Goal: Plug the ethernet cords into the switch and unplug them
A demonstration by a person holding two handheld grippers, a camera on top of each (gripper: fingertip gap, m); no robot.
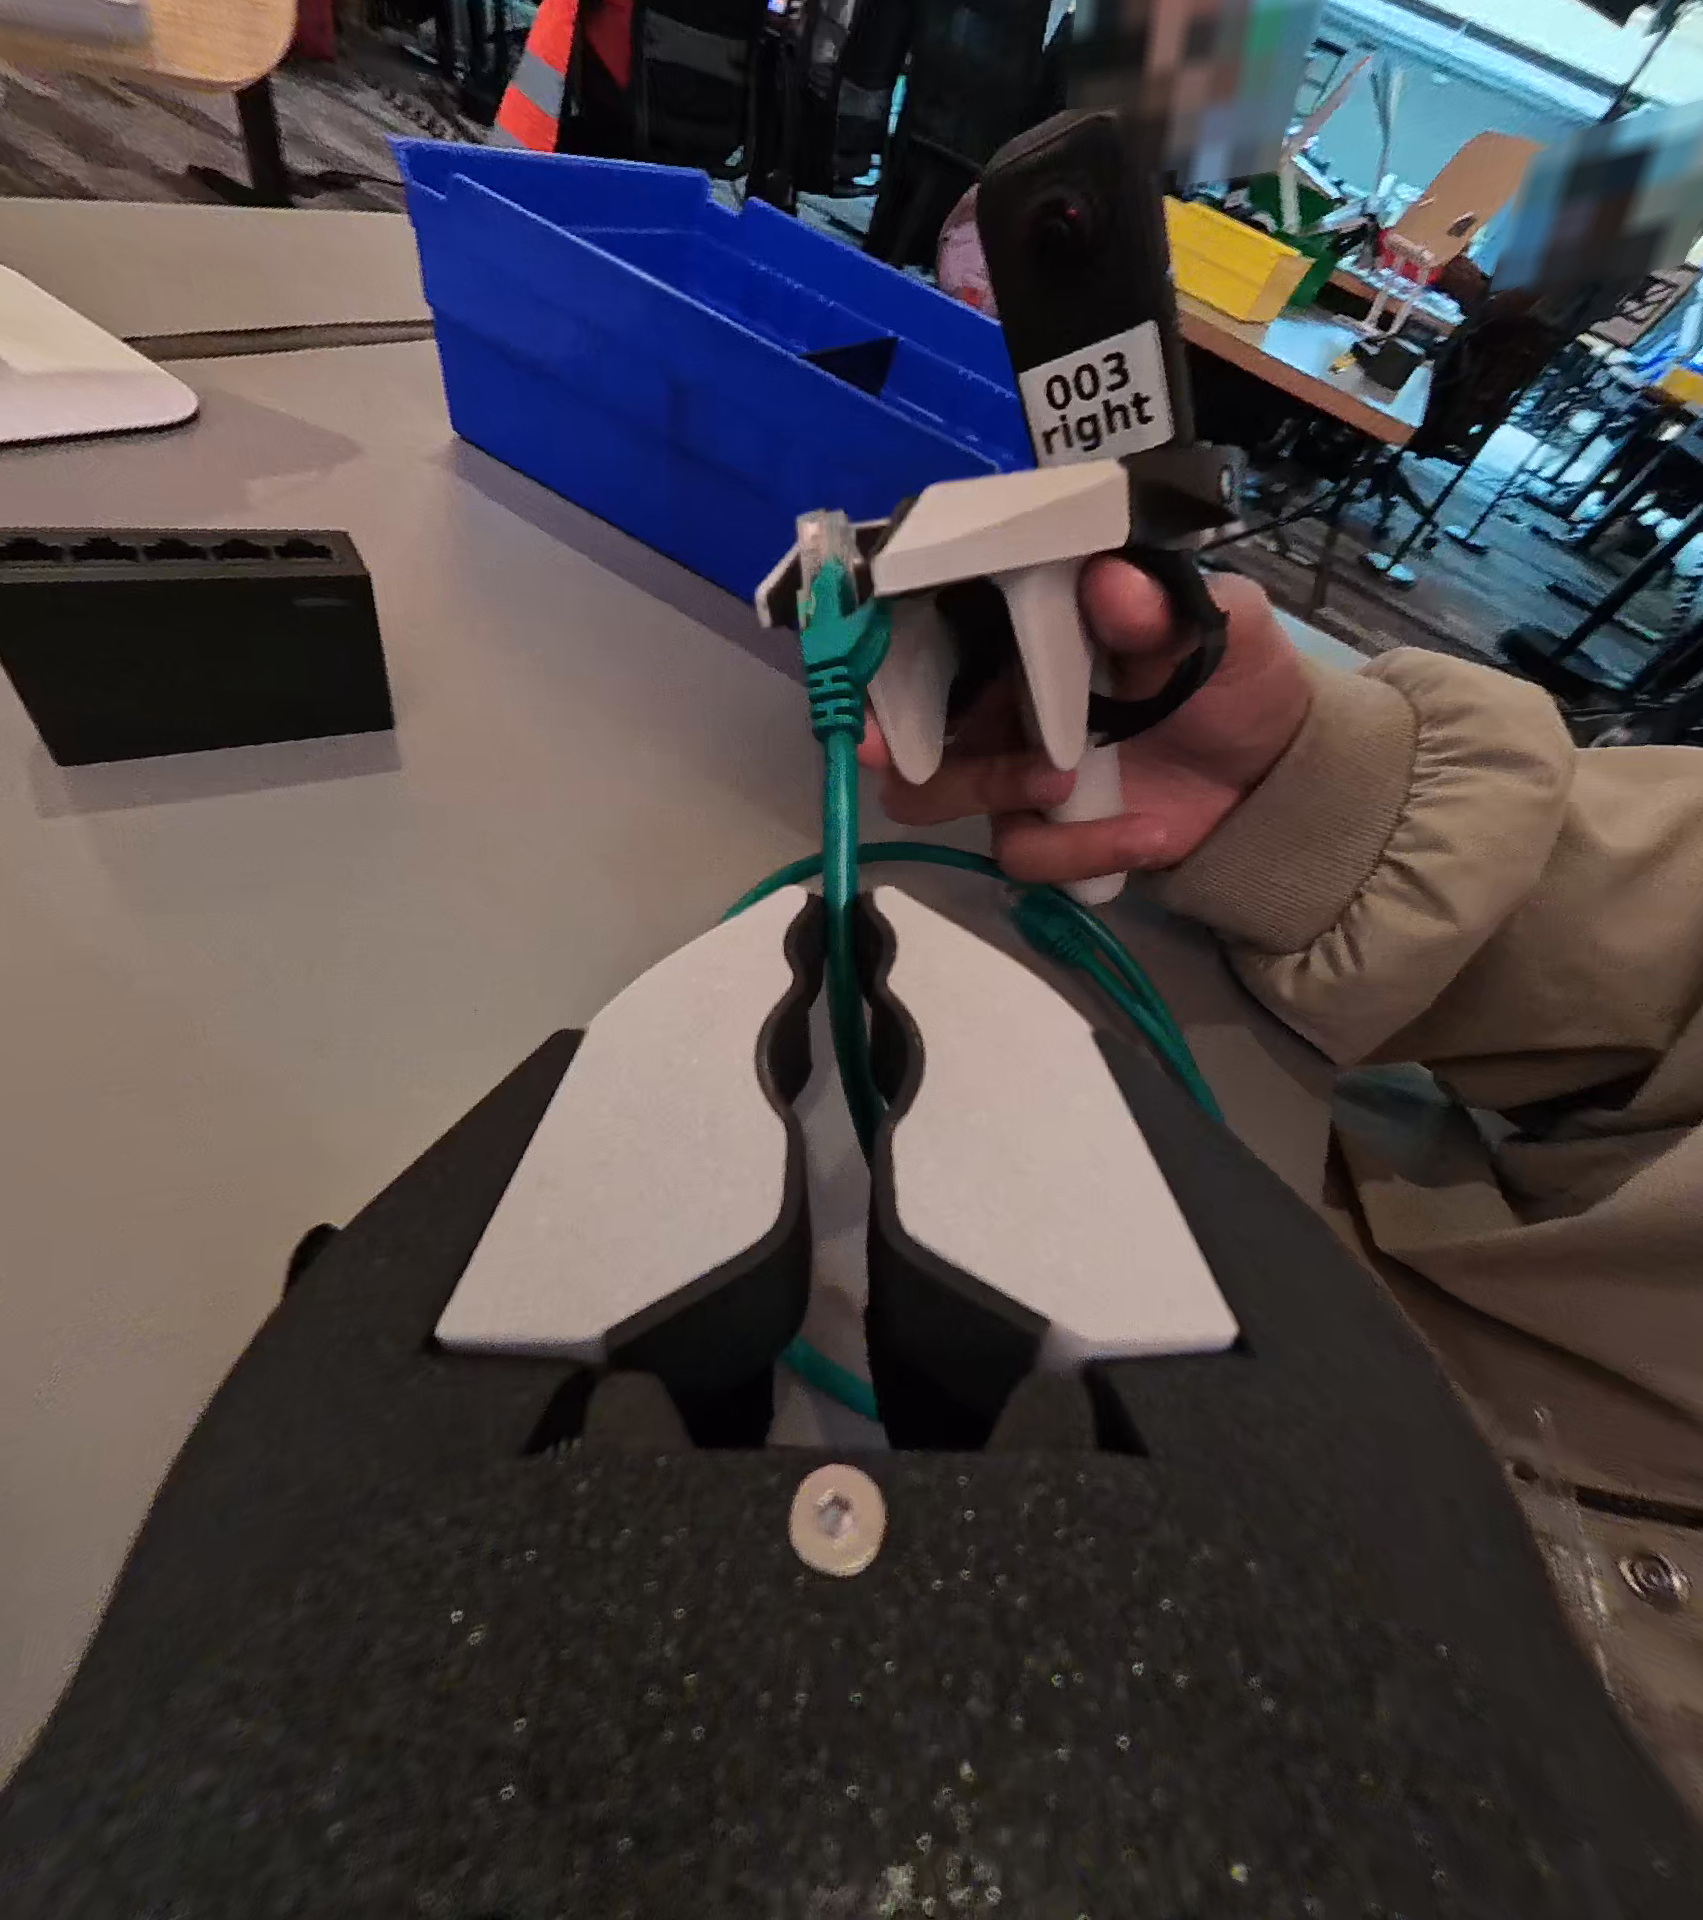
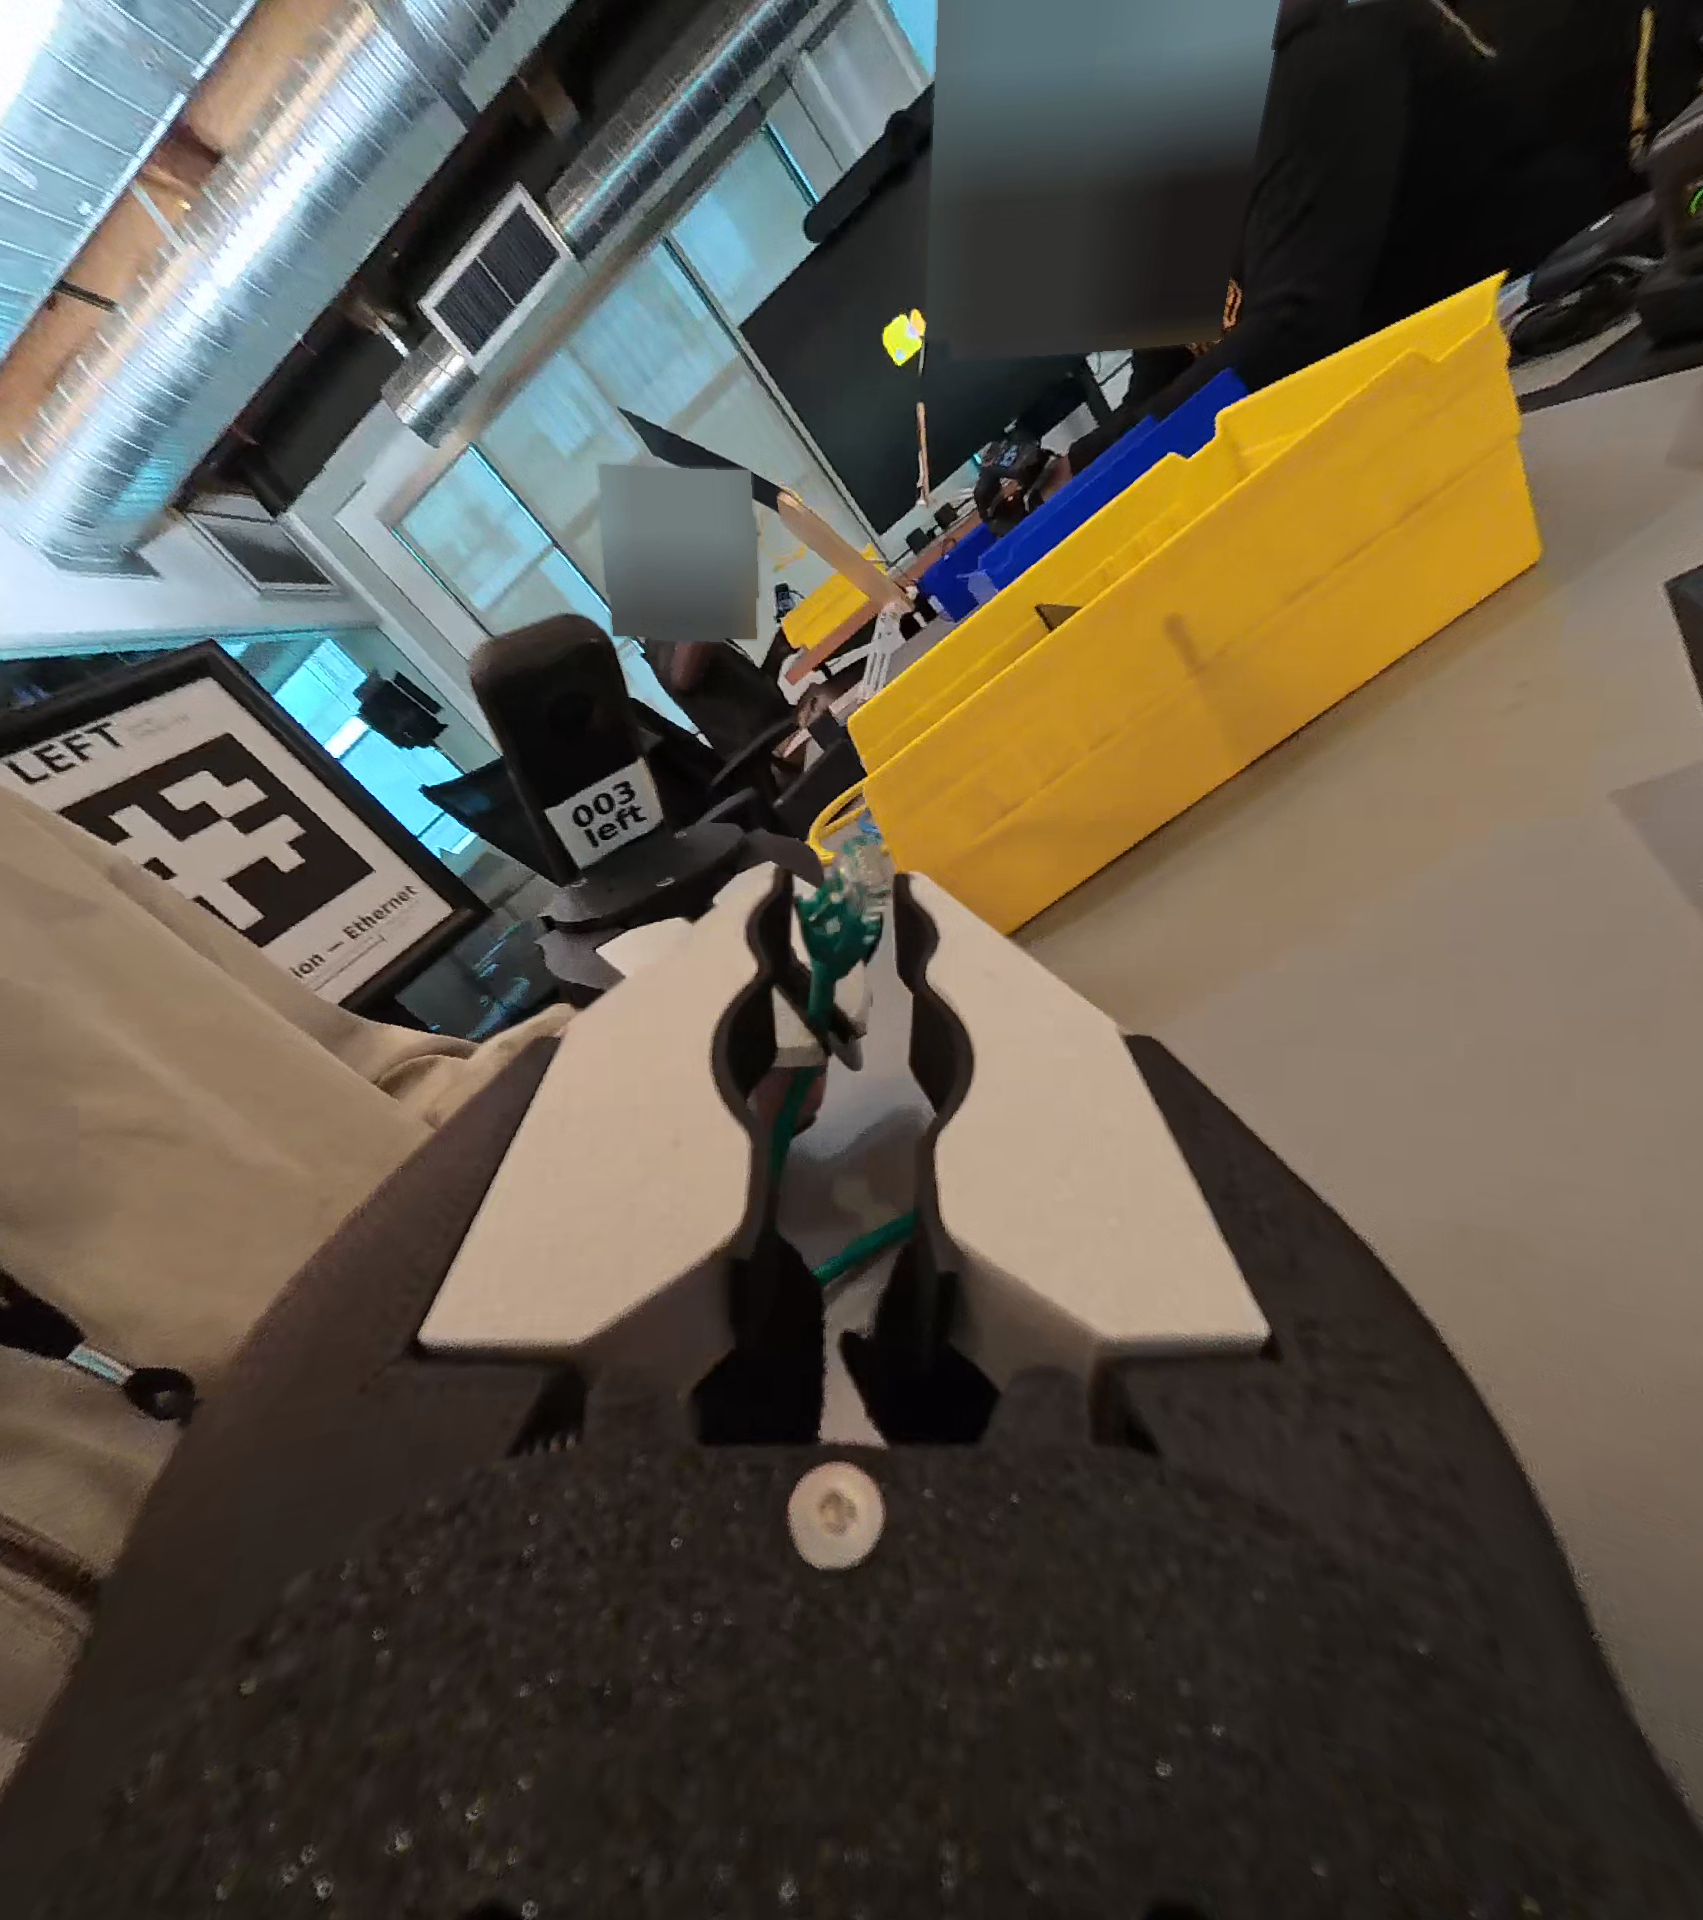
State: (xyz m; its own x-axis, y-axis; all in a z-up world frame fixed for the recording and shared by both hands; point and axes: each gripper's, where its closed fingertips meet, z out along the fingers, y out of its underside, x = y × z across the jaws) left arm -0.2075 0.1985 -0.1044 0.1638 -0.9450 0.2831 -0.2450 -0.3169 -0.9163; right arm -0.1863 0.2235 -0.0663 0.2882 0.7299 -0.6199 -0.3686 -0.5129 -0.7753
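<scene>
Both grippers (image 1: pixel 839 914) (image 2: pixel 834 904) pinch green cord (image 1: pixel 842 831)

Open-plan lab or workshop floor, shared benches.

Grey worktable (image 1: pixel 203 935) in the foreground carries a blue parts bin (image 1: pixel 681 353) and, seen from the right wrist view, a yellow parts bin (image 2: pixel 1242 665) with more blue bins behind. Exposed silver ventilation ducting (image 2: pixel 234 260) and a vent grille (image 2: pixel 499 275) run under an unfinished ceiling beside tall glazed walls. Further benches (image 1: pixel 1314 364) hold clutter and another yellow bin; black chair and stand legs crowd the floor beyond. A framed fiducial marker board (image 2: pixel 213 831) stands at the table edge. An orange hi-vis garment (image 1: pixel 546 73) hangs at the back.
</scene>
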